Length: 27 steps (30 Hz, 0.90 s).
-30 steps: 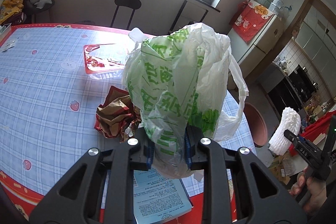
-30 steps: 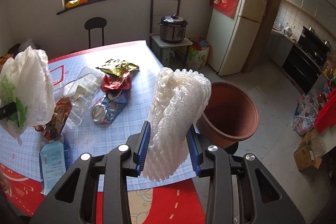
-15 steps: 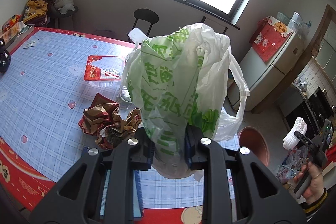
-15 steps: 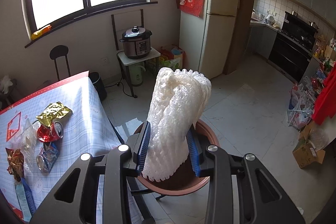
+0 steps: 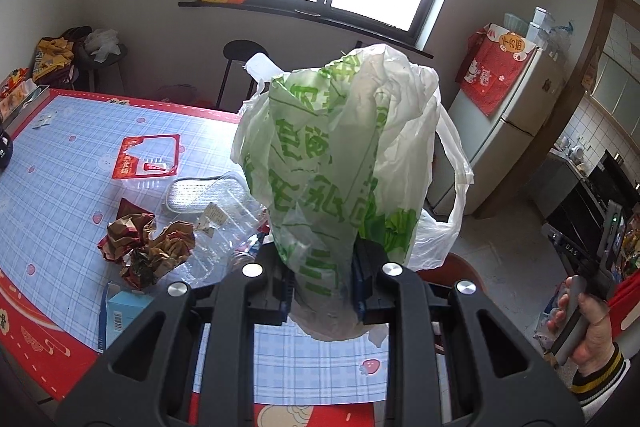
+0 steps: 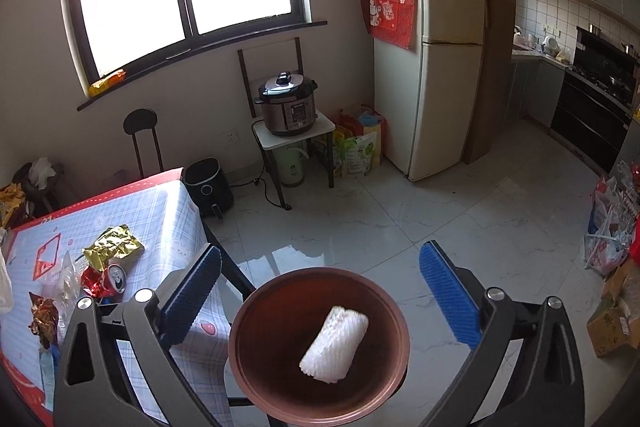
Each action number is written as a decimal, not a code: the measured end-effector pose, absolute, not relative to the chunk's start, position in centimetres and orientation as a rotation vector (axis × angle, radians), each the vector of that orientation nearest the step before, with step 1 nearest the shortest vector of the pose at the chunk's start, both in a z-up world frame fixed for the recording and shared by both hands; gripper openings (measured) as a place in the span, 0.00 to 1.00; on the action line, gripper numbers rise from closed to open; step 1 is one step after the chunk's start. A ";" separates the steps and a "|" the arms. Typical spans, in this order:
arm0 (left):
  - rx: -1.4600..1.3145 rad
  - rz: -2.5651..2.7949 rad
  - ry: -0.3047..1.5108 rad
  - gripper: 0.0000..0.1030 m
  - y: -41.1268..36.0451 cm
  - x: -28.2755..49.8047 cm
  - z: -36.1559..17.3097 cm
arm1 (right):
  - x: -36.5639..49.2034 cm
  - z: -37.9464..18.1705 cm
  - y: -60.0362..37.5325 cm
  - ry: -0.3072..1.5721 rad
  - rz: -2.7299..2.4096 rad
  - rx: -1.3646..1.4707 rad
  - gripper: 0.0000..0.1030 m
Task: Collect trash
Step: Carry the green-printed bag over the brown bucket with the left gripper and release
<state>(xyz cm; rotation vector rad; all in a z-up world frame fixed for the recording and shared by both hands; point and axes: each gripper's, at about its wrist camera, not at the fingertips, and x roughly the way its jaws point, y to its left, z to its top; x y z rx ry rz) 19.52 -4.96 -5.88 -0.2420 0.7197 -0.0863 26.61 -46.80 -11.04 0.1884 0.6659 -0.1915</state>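
Note:
My left gripper (image 5: pixel 322 267) is shut on a white plastic bag with green print (image 5: pixel 340 155), held up over the table's near edge. My right gripper (image 6: pixel 320 255) hangs above the brown bin (image 6: pixel 256 303) on the floor; its jaws are opening and nothing is between the blue pads (image 6: pixel 448 291). A white foam net (image 6: pixel 334 345) lies inside the bin. On the checked tablecloth (image 5: pixel 60 187) remain a crumpled brown wrapper (image 5: pixel 144 247), a clear plastic bottle (image 5: pixel 224 227), a blue box (image 5: pixel 124 311), a gold wrapper (image 6: pixel 114 247) and a crushed can (image 6: pixel 114 277).
The bin stands beside the table's corner (image 6: pixel 188 195). A fridge (image 6: pixel 440 67), a cooker on a small stand (image 6: pixel 288 107), a black appliance on the floor (image 6: pixel 208 187) and a stool (image 6: pixel 140 131) line the wall. Bags and boxes (image 6: pixel 612 255) sit at the right. A hand (image 5: pixel 584 323) shows in the left wrist view.
My right gripper swung from the table to over the bin, opened and dropped the foam net into it. The left gripper rose and drew back with the bag.

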 end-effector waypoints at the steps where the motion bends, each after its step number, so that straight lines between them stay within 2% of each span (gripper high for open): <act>1: -0.231 -0.104 0.721 0.25 -6.0 19.8 -5.6 | 26.4 -10.5 -47.3 0.655 -0.182 0.196 0.95; 17: -0.051 -0.459 0.784 0.25 -25.8 25.9 -7.2 | 18.9 -8.9 -55.6 0.634 -0.275 0.276 0.95; 27: 0.030 -0.560 0.865 0.25 -34.8 28.8 -12.2 | 12.7 -9.7 -59.7 0.650 -0.419 0.251 0.95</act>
